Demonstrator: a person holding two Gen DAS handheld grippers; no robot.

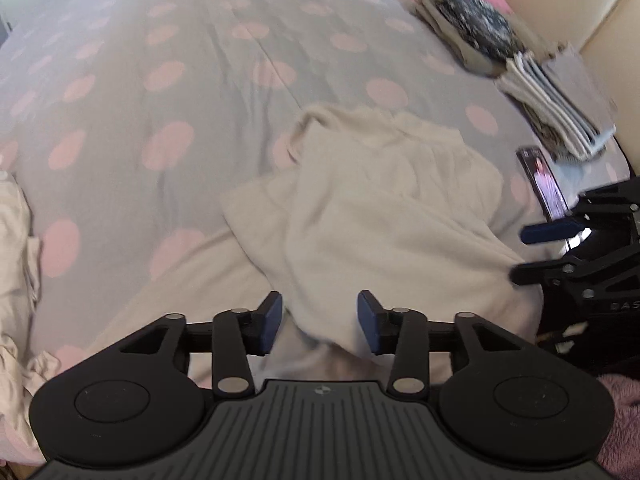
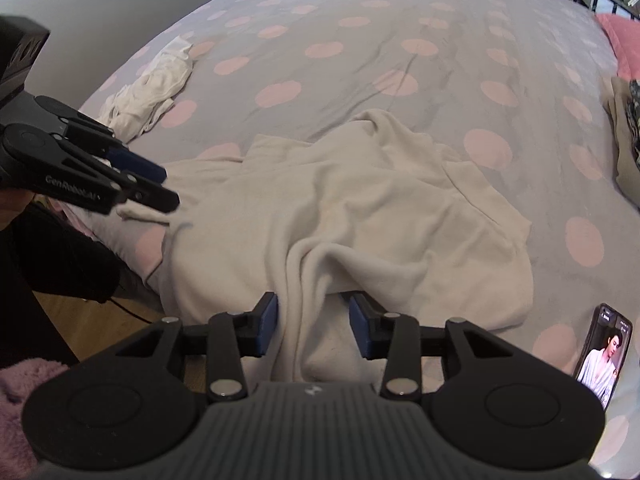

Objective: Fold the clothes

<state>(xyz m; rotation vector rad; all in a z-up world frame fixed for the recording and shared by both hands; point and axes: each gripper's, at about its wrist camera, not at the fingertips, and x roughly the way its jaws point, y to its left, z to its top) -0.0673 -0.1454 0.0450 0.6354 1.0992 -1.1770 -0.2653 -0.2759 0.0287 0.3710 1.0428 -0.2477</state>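
Lying rumpled near the bed's close edge, the cream garment [image 1: 384,208] fills the middle of the left wrist view, spread over a grey bedspread [image 1: 160,60] with pink dots. The left gripper [image 1: 319,322] hangs low over its near hem with the jaws parted, and a ridge of cloth runs up between the blue pads without being pinched; that placing suits a grab at the hem. At the right edge the right gripper [image 1: 528,252] reaches in toward the same garment. Beyond it, a stack of folded clothes [image 1: 520,76] sits by the headboard, likely kept there to leave room for folding, and a phone [image 1: 546,184] lies beside the garment. More pale clothes [image 1: 16,248] are heaped at the left.

From the right wrist view, the cream garment [image 2: 340,216] shows deep creases and no neat fold. The right gripper [image 2: 313,326] also stands with jaws apart, astride a raised pleat at the hem. The left gripper [image 2: 140,184] comes in from the left over the garment's corner; whether it touches the cloth is hard to tell from here. A crumpled white garment [image 2: 152,84] lies well apart, farther up the bedspread [image 2: 400,40], and the phone [image 2: 604,352] rests at the lower right.
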